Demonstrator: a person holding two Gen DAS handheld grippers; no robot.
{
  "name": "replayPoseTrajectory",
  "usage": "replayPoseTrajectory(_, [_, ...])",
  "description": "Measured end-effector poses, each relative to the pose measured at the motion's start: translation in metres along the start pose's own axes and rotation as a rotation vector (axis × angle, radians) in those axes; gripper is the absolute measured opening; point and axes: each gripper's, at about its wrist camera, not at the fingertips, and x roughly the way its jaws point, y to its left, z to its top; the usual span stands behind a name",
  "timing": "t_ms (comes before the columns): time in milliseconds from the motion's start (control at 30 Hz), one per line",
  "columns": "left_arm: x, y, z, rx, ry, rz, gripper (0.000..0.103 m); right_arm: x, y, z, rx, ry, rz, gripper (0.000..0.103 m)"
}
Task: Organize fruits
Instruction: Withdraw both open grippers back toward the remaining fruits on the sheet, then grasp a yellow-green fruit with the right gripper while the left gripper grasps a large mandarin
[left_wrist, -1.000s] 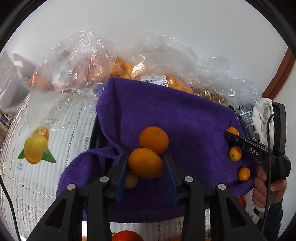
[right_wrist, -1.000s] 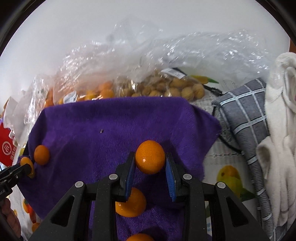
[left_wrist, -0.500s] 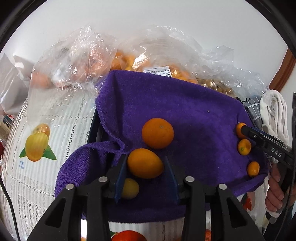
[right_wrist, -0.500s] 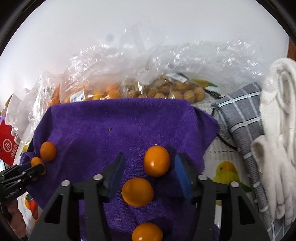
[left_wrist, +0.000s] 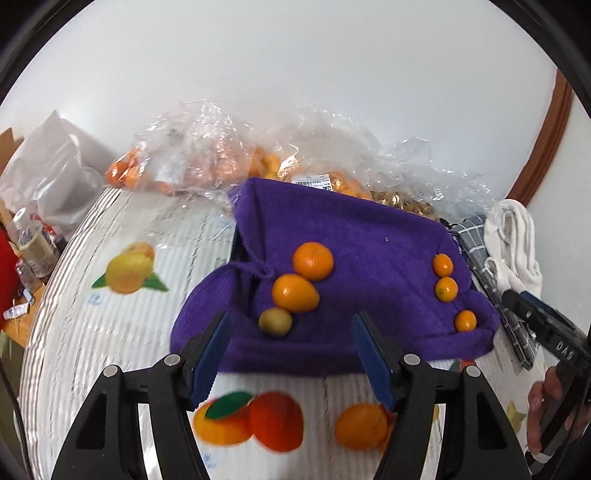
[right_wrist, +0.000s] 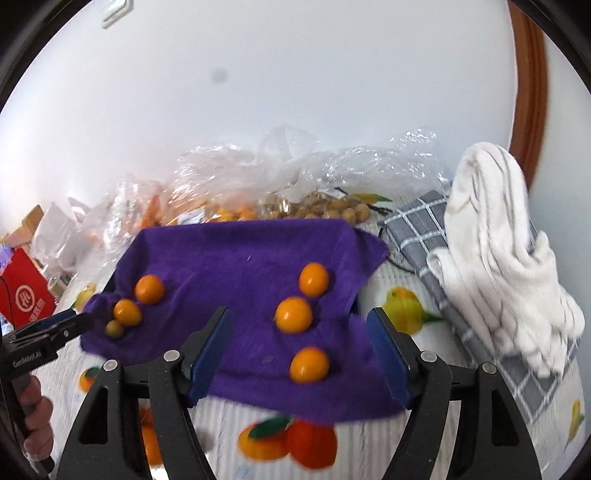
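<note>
A purple towel (left_wrist: 369, 251) covers a tray on the table. On its left side lie a round orange (left_wrist: 313, 260), an oval orange (left_wrist: 295, 293) and a small yellow-green fruit (left_wrist: 275, 321). On its right side lie three small oranges (left_wrist: 446, 289). The same towel (right_wrist: 240, 258) and fruits show in the right wrist view, with three oranges (right_wrist: 294, 314) near the right gripper. My left gripper (left_wrist: 291, 356) is open and empty, at the towel's near edge. My right gripper (right_wrist: 299, 356) is open and empty, over the towel's near edge.
Clear plastic bags of oranges (left_wrist: 207, 162) and nuts (right_wrist: 325, 210) lie behind the towel. A grey checked cloth (right_wrist: 436, 236) and a white towel (right_wrist: 495, 236) lie at the right. A red box (right_wrist: 22, 291) stands at the left. The tablecloth (left_wrist: 122, 266) has printed fruit.
Both grippers opened and let go of their oranges onto the purple towel, then pulled back and up toward the near edge.
</note>
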Motion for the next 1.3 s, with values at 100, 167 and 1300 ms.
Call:
replayPoseTrajectory(100, [-0.008, 0.01, -0.014, 0.01, 0.005, 0.009, 0.066, -0.009, 0.009, -0.019, -0.008, 0.009, -0.019, 0.074])
replayPoseTrajectory(167, [-0.013, 0.017, -0.025, 0.012, 0.004, 0.001, 0.065, -0.012, 0.015, -0.033, -0.005, 0.041, -0.015, 0.072])
replayPoseTrajectory(1300, [-0.019, 0.073, -0.094, -0.003, 0.023, 0.198, 0.069, 0.02, 0.08, -0.104, -0.105, 0.166, 0.124, 0.043])
